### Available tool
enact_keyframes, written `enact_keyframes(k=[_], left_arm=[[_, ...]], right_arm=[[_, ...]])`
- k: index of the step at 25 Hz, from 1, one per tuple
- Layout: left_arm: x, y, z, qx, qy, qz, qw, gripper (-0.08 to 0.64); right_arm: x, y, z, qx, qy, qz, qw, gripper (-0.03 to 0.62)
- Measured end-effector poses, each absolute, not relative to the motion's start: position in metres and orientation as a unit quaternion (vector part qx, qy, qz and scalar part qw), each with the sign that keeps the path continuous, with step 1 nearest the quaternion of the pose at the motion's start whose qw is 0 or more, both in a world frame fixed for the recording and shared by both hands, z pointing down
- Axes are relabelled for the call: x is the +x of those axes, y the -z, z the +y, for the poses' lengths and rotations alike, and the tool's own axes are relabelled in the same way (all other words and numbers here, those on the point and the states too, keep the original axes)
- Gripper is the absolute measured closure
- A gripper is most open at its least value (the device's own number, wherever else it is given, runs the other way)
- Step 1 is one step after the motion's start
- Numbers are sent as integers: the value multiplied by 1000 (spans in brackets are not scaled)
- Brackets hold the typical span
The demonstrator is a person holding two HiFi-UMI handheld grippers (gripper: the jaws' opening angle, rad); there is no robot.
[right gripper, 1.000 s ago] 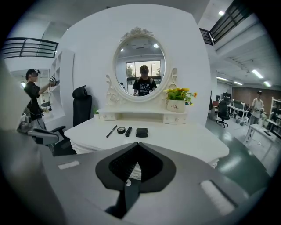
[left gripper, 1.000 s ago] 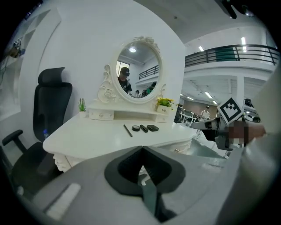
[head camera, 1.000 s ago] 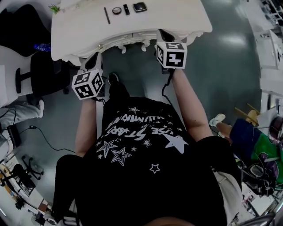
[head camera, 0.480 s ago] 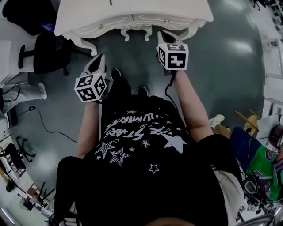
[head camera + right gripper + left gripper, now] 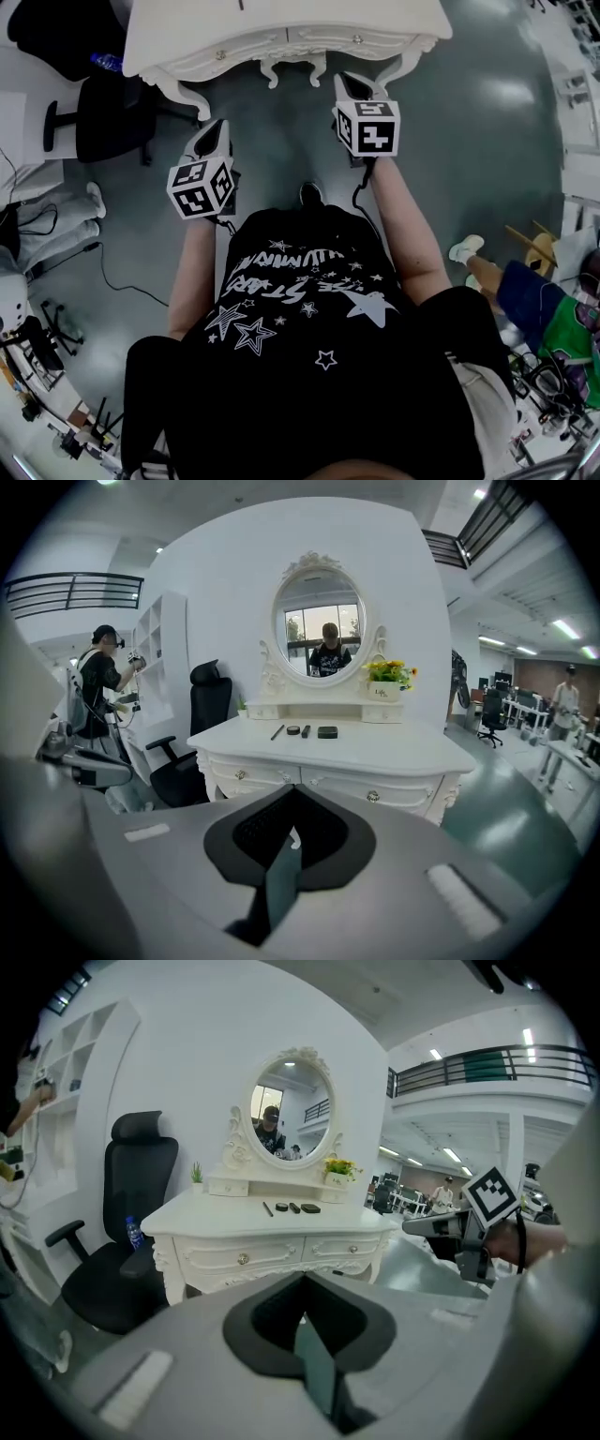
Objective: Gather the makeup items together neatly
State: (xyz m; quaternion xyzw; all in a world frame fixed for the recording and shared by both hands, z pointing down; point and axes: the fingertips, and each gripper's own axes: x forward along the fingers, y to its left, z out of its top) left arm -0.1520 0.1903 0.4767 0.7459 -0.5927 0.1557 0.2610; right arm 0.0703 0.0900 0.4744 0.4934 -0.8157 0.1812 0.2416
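Note:
The makeup items lie in a short row at the back of the white dressing table (image 5: 394, 752): a thin pencil (image 5: 277, 732), a round compact (image 5: 293, 730), a small dark stick (image 5: 306, 731) and a black flat case (image 5: 326, 732). The left gripper view shows the same row, from pencil (image 5: 268, 1209) to case (image 5: 310, 1208). In the head view only the table's front (image 5: 281, 37) is seen. My left gripper (image 5: 217, 133) and right gripper (image 5: 352, 84) hang over the floor in front of the table, apart from it. Both are shut and hold nothing.
A black office chair (image 5: 94, 117) with a blue bottle (image 5: 134, 1233) on it stands left of the table. An oval mirror (image 5: 325, 628) and yellow flowers (image 5: 389, 672) sit at the table's back. Another person (image 5: 98, 691) stands far left. Cables (image 5: 112, 281) and clutter (image 5: 553, 328) lie on the floor.
Both grippers have drawn back from the table. The table has slid toward the head view's top edge, and the makeup items have left that view.

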Motion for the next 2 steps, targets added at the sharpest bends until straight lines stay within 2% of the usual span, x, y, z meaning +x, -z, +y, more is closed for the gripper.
enact_keyframes(k=[2], left_arm=[[-159,-479,192,741,-172,-595,260,560]], right_arm=[[65,-474,96,499,-182,-811,245,565]])
